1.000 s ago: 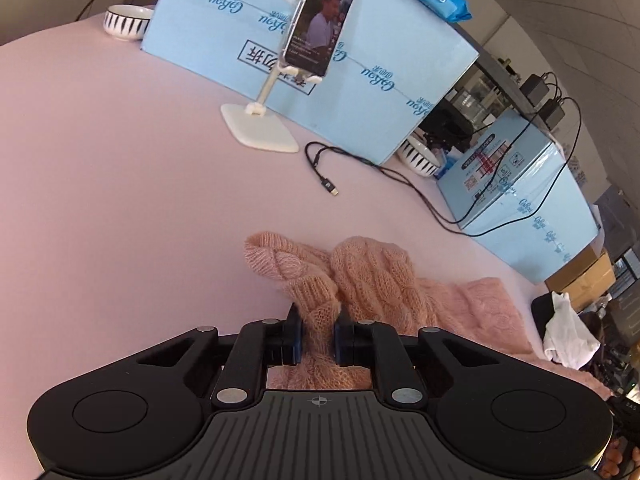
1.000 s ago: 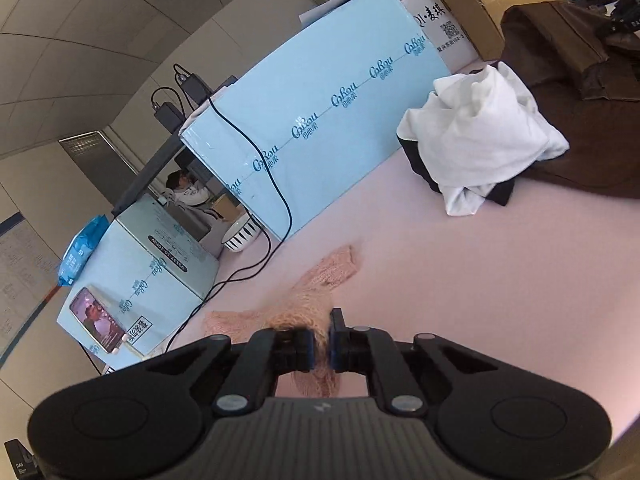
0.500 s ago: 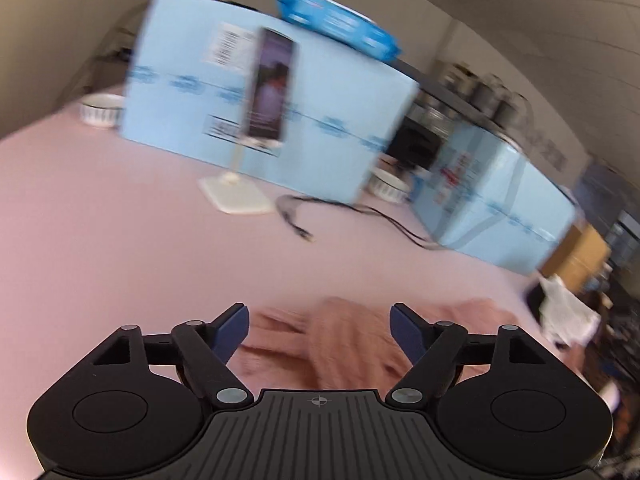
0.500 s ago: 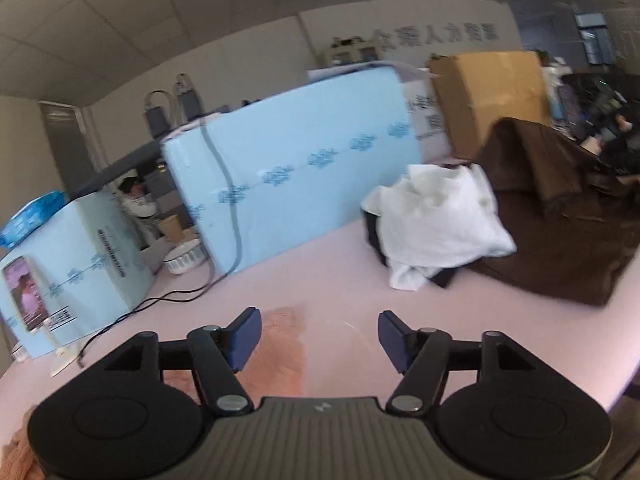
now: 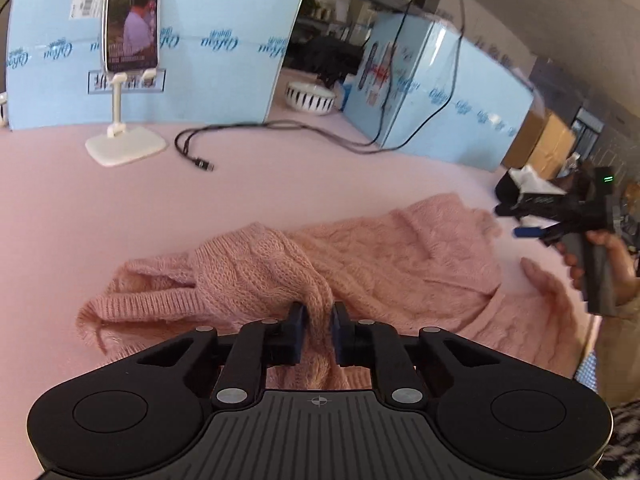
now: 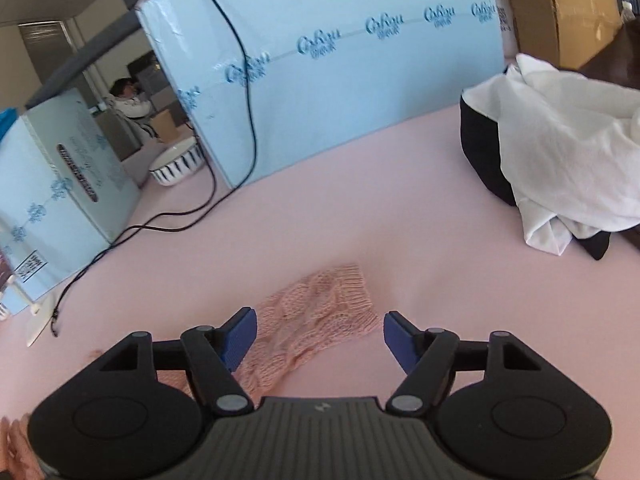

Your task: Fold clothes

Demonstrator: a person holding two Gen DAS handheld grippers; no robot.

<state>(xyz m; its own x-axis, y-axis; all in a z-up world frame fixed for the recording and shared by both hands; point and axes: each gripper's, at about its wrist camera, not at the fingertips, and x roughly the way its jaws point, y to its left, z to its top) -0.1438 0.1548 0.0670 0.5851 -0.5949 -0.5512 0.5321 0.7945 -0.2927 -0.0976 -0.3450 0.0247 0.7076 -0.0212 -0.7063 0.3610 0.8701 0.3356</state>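
The left gripper point(image 5: 319, 320) is closest in its own view. Its two jaws are pressed tight on a bunched fold of the pink sweater point(image 5: 360, 264), and the knit sticks up between them. The sweater lies spread out on the pink table point(image 5: 80, 208). One sleeve point(image 5: 160, 292) is folded over to the left side, and its ribbed cuff points left.

In the right wrist view, the right gripper point(image 6: 320, 336) hangs over the table with its blue pads point(image 6: 240, 336) apart. The jaws are closing. A sleeve end of the sweater point(image 6: 320, 312) lies flat on the table between them, but the pads do not touch it. In the left wrist view, that same gripper point(image 5: 560, 216) shows at the far right edge of the sweater, with a hand point(image 5: 600, 256) around its handle.

Farther back on the table, a black cable point(image 5: 200, 156) lies loose with its plug end free. Just left of it a white stand point(image 5: 124, 148) holds a phone point(image 5: 132, 16) upright, and the screen is on. Behind these stand big light blue boxes point(image 5: 220, 40). A white bowl with black stripes point(image 5: 310, 98) sits in the gap between two boxes.

To the right, in the right wrist view, a white cloth point(image 6: 560, 140) is heaped over something dark point(image 6: 480, 152). A brown cardboard box point(image 6: 560, 4) stands behind it.
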